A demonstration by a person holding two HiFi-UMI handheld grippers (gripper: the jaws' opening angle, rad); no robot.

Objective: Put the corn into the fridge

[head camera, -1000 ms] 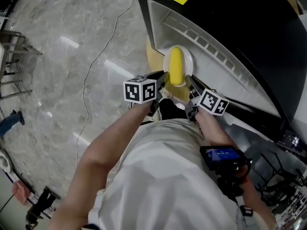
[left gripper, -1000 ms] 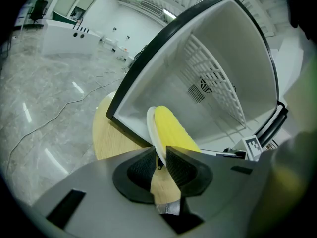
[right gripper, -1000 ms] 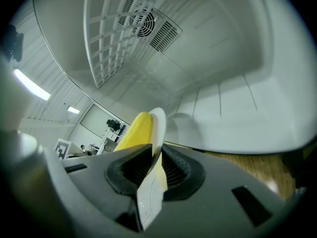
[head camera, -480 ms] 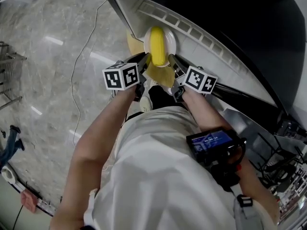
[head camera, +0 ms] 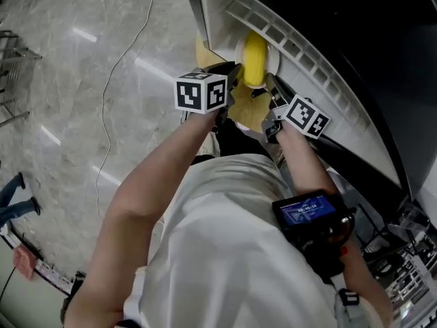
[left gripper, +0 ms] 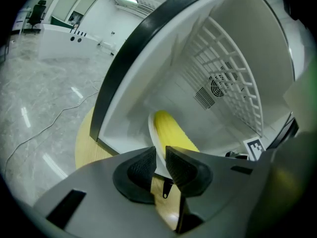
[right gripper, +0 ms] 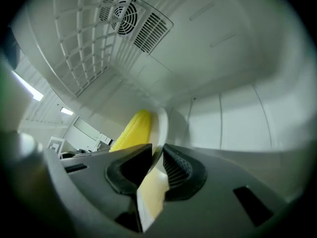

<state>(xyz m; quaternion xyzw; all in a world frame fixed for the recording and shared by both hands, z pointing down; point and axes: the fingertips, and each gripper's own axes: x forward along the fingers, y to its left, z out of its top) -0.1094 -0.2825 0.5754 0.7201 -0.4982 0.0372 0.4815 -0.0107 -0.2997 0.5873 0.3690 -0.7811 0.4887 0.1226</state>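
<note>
A yellow corn cob (head camera: 253,57) lies on a small white plate (head camera: 272,55), carried level at the mouth of the open fridge (head camera: 321,60). My left gripper (head camera: 231,74) is shut on the plate's left rim, my right gripper (head camera: 271,87) on its right rim. In the left gripper view the corn (left gripper: 173,132) and plate rim (left gripper: 153,133) sit just inside the white compartment, with the left gripper (left gripper: 159,163) pinching the rim. In the right gripper view the corn (right gripper: 130,128) rests on the plate (right gripper: 162,124), whose edge is clamped by the right gripper (right gripper: 156,165).
The fridge's black frame (left gripper: 124,63) borders the opening on the left. A wire grid and fan vent (right gripper: 124,16) line the inside wall. A round wooden surface (left gripper: 85,142) lies below the plate. A cable (head camera: 113,80) runs over the marble floor.
The plate with the corn has moved further into the fridge opening, both grippers going with it and keeping their hold on the rims.
</note>
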